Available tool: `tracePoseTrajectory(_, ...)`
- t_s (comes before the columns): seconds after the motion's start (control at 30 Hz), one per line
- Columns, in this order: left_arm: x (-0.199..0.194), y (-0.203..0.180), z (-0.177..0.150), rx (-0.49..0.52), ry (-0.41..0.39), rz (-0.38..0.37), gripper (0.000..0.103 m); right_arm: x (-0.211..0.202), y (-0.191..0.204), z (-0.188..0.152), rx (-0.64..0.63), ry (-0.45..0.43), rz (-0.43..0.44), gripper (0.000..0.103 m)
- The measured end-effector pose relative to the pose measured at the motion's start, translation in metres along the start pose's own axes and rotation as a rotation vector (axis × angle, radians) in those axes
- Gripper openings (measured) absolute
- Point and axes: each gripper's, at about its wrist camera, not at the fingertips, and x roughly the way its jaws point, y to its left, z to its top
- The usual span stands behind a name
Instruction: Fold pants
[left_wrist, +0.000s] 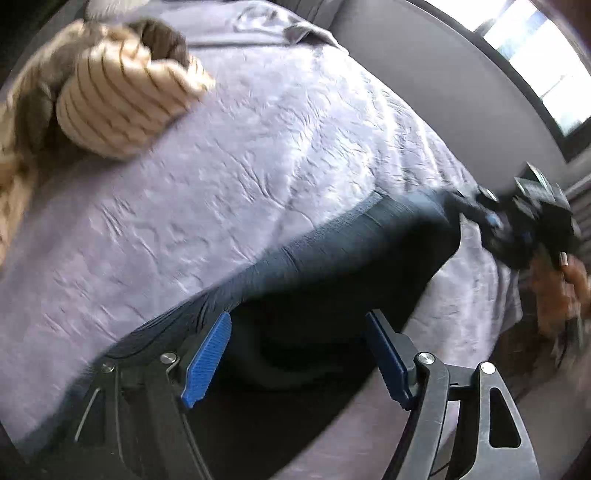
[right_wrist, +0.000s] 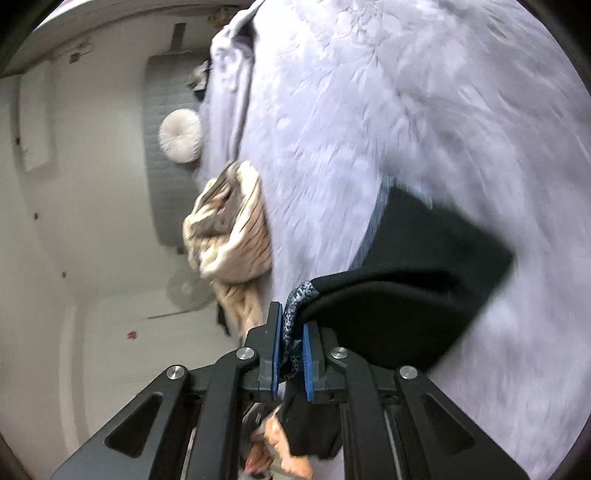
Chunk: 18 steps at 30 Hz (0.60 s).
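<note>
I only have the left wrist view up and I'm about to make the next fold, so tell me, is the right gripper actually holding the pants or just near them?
Observer: Holding. In the right wrist view the right gripper is shut on a patterned blue edge of the pants, pinched between its blue pads.
Operator: Okay, and does the fabric hang free from there?
Observer: No, it arches from the right gripper down onto the lavender bedspread, where the rest lies dark and flat.
Operator: Anything past the striped blanket on that side?
Observer: Yes, beyond the striped blanket a round white cushion leans against a grey padded headboard.
</note>
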Motion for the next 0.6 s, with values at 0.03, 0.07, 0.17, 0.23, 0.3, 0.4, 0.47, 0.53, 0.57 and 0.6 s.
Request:
tracePoseTrajectory(0.03,-0.003,0.002,-0.002,0.011,-0.001,0.008,0.076,0.010,0.001,0.011,0.005,-0.006,-0.042,0.017)
tracePoseTrajectory(0.07,-0.004,0.003,-0.006,0.018,0.001,0.022,0.076,0.014,0.003,0.019,-0.005,-0.008,-0.085,0.031)
tracePoseTrajectory(0.17,-0.001,0.014,-0.020,-0.010,0.017,0.103,0.076,0.023,0.022,0.032,-0.132,-0.028,-0.240,0.076)
tracePoseTrajectory(0.23,0.002,0.025,-0.032,-0.068,0.028,0.143,0.076,0.021,0.031,0.026,-0.212,-0.026,-0.247,0.076)
tracePoseTrajectory(0.3,0.005,0.038,-0.049,-0.149,0.043,0.168,0.076,0.011,0.032,0.011,-0.246,-0.007,-0.262,0.076)
tracePoseTrajectory(0.4,0.002,0.056,-0.078,-0.289,0.057,0.154,0.076,0.018,0.015,-0.018,-0.237,0.080,-0.257,0.075)
tracePoseTrajectory(0.47,-0.002,0.065,-0.100,-0.389,0.057,0.112,0.076,0.033,0.000,-0.041,-0.219,0.163,-0.242,0.075)
tracePoseTrajectory(0.53,-0.006,0.069,-0.120,-0.433,0.057,0.118,0.076,0.044,-0.009,-0.061,-0.217,0.216,-0.224,0.073)
tracePoseTrajectory(0.57,-0.009,0.069,-0.129,-0.441,0.057,0.140,0.076,0.054,-0.013,-0.071,-0.215,0.236,-0.212,0.073)
tracePoseTrajectory(0.6,-0.010,0.072,-0.138,-0.446,0.060,0.164,0.076,0.066,-0.016,-0.082,-0.204,0.257,-0.188,0.072)
